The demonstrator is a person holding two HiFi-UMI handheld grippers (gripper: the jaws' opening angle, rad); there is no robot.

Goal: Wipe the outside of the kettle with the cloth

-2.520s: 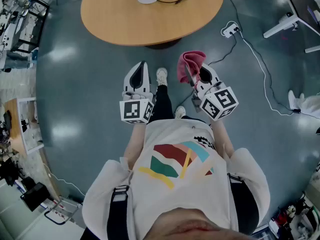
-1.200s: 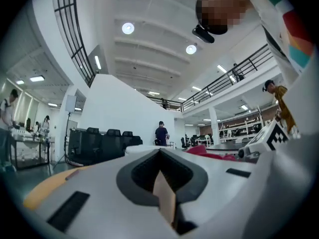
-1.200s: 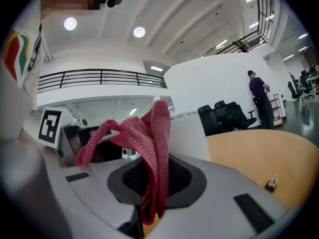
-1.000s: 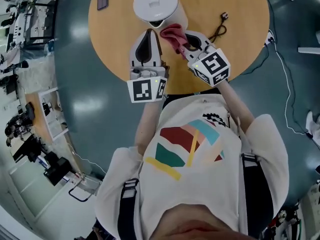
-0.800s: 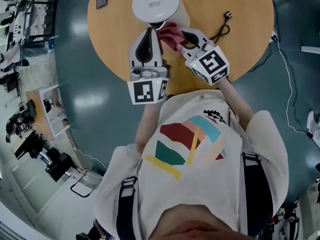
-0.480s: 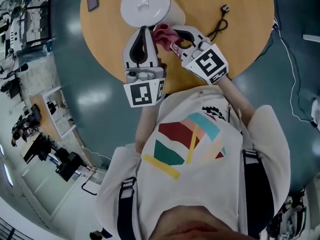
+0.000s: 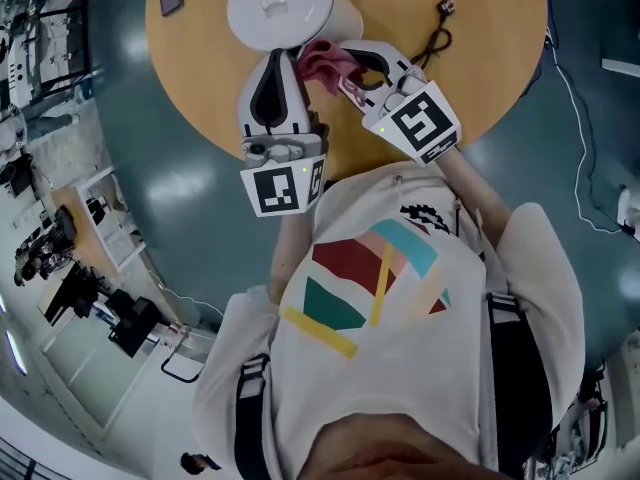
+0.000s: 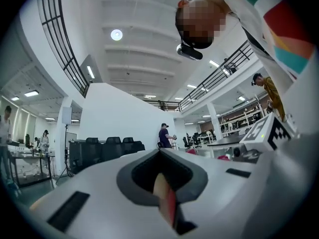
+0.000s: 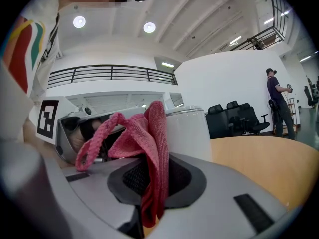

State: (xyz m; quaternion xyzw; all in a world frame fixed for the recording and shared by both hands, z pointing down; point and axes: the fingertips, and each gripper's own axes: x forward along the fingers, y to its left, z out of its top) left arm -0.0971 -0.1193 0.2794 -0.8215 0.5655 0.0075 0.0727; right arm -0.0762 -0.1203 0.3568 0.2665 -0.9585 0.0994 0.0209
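The kettle stood on the table, just ahead of both claws. I judged it rigid, smooth and probably slippery, heavier if filled, so best steadied against its wall while wiped. The cloth looked soft, light and limp, and wanted a pinch on a bunched fold. My right claw was closed on it that way, with loose folds standing up by the kettle. My left claw was fully closed and empty, near the kettle's side.

Ceiling lamps light evenly; fisheye edges bend, corners black.
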